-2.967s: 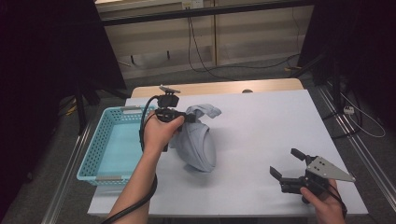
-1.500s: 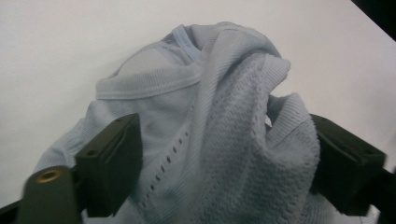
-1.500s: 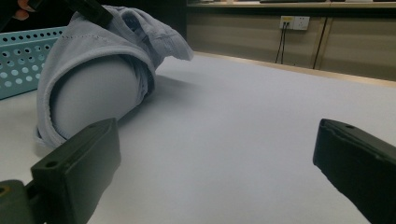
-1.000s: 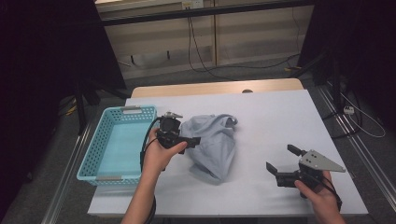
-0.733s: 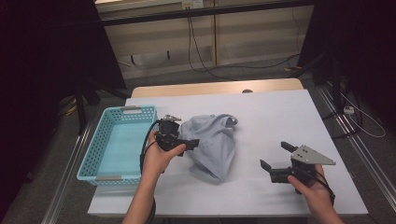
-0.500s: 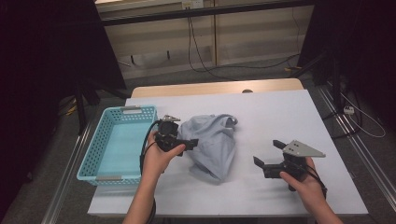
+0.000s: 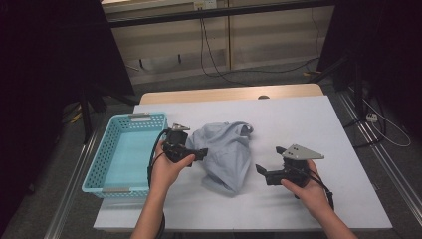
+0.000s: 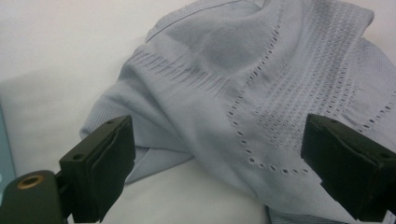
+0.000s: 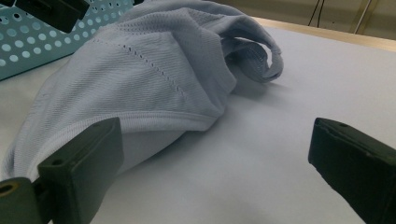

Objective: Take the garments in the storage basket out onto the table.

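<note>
The table (image 7: 318, 119) carries an empty blue basket (image 7: 122, 149) at its left edge and a crumpled grey garment (image 7: 226, 154) mid-table, ungripped. Both the left gripper (image 7: 199, 153) and right gripper (image 7: 263, 172) flank it, jaws apart — grasping, probably, is yet to come.

Both grippers (image 7: 198, 153) (image 7: 272, 164) are black with blocky jaws; the right carries a grey three-cornered plate (image 7: 302, 152), the left a looping black cable (image 7: 152, 162).

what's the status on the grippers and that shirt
Left gripper open at the garment's left edge. Right gripper open, just right of it. Grey-blue knit garment crumpled on the white table, held by neither. Teal basket at left, nothing in the way.
</note>
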